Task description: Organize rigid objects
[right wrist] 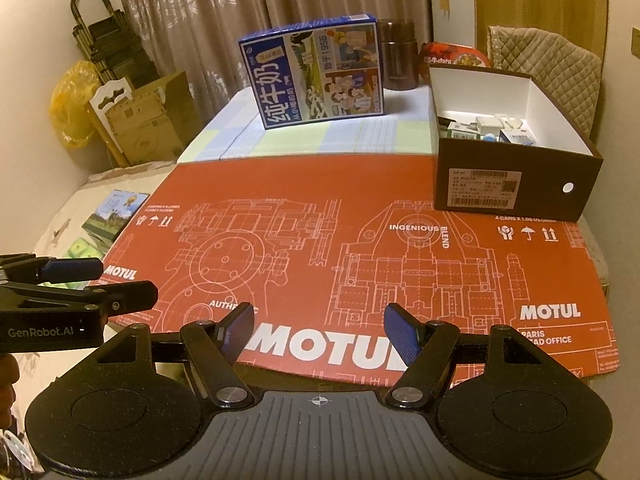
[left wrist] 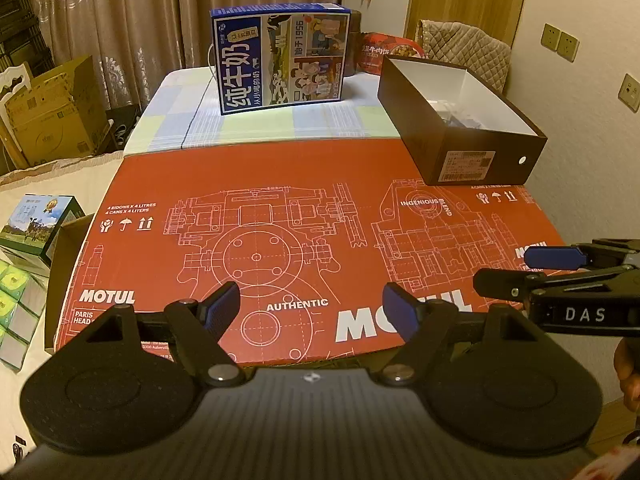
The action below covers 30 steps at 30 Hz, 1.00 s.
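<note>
Both grippers hang over the near edge of one flat red cardboard sheet printed with white machine drawings. On the left gripper the two blue pads stand wide apart with nothing between them. The right gripper also has its two pads spread and empty.

One dark brown open box stands at the far right corner of the sheet. Inside it, at the bottom, lie several small packets; I cannot count them exactly. Behind the sheet, on a checked cloth, stands one blue milk carton box. Near it are one brown flask and one red noodle bowl.
</note>
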Tool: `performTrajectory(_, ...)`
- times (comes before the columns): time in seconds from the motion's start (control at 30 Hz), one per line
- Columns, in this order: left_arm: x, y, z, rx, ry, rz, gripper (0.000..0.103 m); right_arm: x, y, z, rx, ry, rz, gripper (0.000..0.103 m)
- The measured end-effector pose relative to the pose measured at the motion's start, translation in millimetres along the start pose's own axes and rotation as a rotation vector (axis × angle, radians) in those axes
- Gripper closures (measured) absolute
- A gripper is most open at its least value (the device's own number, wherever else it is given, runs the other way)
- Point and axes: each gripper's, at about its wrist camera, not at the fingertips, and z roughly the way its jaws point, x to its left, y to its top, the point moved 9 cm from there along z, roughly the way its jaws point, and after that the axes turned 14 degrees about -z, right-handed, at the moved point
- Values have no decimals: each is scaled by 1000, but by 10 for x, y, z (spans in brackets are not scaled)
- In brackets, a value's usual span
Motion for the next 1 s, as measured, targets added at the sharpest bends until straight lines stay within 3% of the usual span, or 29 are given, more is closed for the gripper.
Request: performTrajectory(1.0,-83,19,44,2,-7,11,27,-102,-29,-34,-1,-11,14,34)
